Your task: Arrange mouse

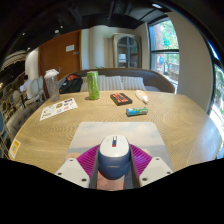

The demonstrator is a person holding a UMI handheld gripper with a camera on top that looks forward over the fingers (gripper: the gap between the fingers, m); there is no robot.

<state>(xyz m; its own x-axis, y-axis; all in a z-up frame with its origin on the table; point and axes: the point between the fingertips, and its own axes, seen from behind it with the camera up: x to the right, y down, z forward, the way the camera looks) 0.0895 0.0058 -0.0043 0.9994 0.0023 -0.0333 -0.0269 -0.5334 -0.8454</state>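
A white mouse (113,156) with a blue-grey body and a red scroll wheel sits between my gripper's (113,163) two fingers, and both magenta pads (137,160) press its sides. I hold it just above the near end of a pale grey mouse mat (120,132) that lies on the round wooden table (175,120). The mouse's underside is hidden.
Beyond the mat stand a green cup (93,85), a dark flat box (121,99), a white object (142,97) and a small teal item (136,112). A paper sheet (58,108) lies to the left. A sofa and windows are behind the table.
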